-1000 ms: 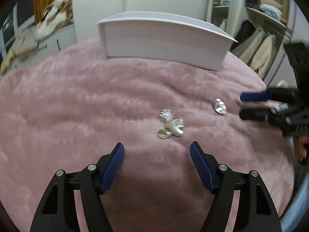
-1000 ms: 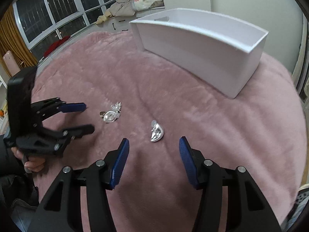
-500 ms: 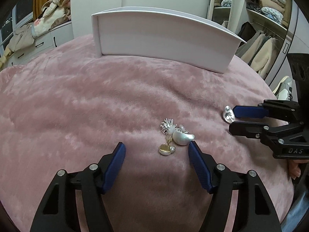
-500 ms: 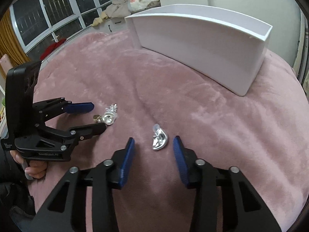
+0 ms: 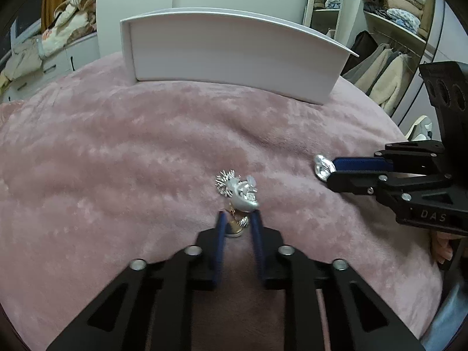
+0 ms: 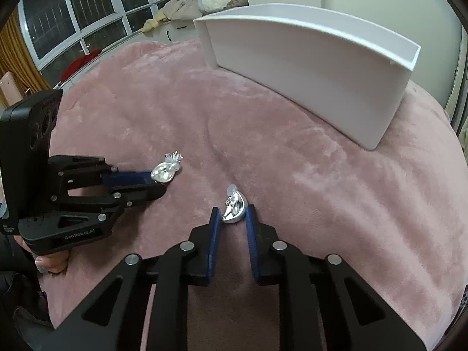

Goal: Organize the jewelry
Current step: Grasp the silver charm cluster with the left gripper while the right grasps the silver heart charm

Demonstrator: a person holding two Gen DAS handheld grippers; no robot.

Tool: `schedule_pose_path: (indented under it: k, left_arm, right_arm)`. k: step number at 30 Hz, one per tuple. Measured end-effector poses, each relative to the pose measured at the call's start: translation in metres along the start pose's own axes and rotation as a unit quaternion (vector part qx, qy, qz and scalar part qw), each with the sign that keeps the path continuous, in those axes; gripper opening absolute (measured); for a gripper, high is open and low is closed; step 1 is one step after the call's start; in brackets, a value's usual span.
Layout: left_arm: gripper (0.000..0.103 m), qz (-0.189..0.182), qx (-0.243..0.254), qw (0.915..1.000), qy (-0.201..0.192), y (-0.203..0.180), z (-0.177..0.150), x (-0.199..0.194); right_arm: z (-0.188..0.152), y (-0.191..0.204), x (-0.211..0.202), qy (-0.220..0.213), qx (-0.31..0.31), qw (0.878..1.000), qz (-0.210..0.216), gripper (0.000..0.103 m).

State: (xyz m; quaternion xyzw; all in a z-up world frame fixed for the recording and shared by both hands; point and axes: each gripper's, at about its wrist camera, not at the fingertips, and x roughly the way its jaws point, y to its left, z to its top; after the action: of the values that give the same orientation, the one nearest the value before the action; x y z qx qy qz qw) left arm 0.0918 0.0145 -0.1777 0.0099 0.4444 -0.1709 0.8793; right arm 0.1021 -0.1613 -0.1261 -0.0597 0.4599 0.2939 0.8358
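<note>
A small pile of jewelry (image 5: 238,194) lies on the pink plush cloth (image 5: 117,161): a spiky silver piece, a silver shell-shaped earring and a gold piece. My left gripper (image 5: 238,222) has closed around the gold and silver pieces, pads touching them. The pile also shows in the right wrist view (image 6: 165,171). A second silver shell earring (image 6: 234,209) lies apart to the right. My right gripper (image 6: 232,218) has closed on it, pads touching its sides. The earring also shows in the left wrist view (image 5: 321,168). A white open box (image 5: 234,55) stands behind.
The box (image 6: 307,79) stands at the far side of the round pink surface. Beyond are windows, a clothes rack and heaps of cloth. The surface's edge curves away near the right gripper.
Both grippers moved forward and down and closed from wide open onto their pieces: left on the pile, right on the single earring.
</note>
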Motion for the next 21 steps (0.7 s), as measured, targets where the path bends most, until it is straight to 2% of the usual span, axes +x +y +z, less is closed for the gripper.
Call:
schedule_pose_path:
  k: [5, 6, 8, 13, 14, 15, 17, 19, 21]
  left_arm:
    - [0.020, 0.004, -0.017, 0.9998, 0.001, 0.001, -0.004, -0.005]
    - [0.016, 0.005, -0.020, 0.9998, 0.001, 0.001, -0.004, -0.006]
    - [0.016, 0.005, -0.024, 0.9997, 0.004, 0.002, -0.005, -0.008]
    - [0.016, 0.008, -0.025, 0.9996, 0.003, 0.001, -0.008, -0.013]
    - [0.015, 0.008, -0.025, 0.9996, 0.004, 0.001, -0.009, -0.014]
    - [0.015, 0.008, -0.026, 0.9996, 0.004, 0.001, -0.009, -0.014]
    - [0.015, 0.008, -0.028, 0.9996, 0.004, 0.001, -0.009, -0.016]
    - [0.015, 0.007, -0.029, 0.9995, 0.003, 0.000, -0.009, -0.018]
    - [0.015, 0.007, -0.027, 0.9996, 0.002, -0.001, -0.009, -0.021]
  right_arm:
    - [0.002, 0.000, -0.005, -0.014, 0.000, 1.000, -0.005, 0.012]
    - [0.003, 0.000, -0.008, -0.019, 0.001, 1.000, -0.006, 0.012]
    - [0.003, -0.001, -0.010, -0.023, 0.002, 1.000, -0.006, 0.009]
    - [0.003, -0.001, -0.009, -0.015, 0.005, 1.000, -0.003, 0.012]
    - [0.003, -0.001, -0.007, -0.011, 0.006, 1.000, -0.008, 0.015]
    - [0.002, 0.001, -0.005, -0.006, 0.003, 1.000, -0.009, 0.031]
    - [0.001, 0.005, -0.002, -0.006, -0.002, 1.000, -0.002, 0.051]
    - [0.001, 0.009, 0.004, 0.002, -0.014, 1.000, -0.001, 0.049]
    - [0.000, 0.008, 0.011, 0.015, -0.016, 1.000, -0.006, 0.034]
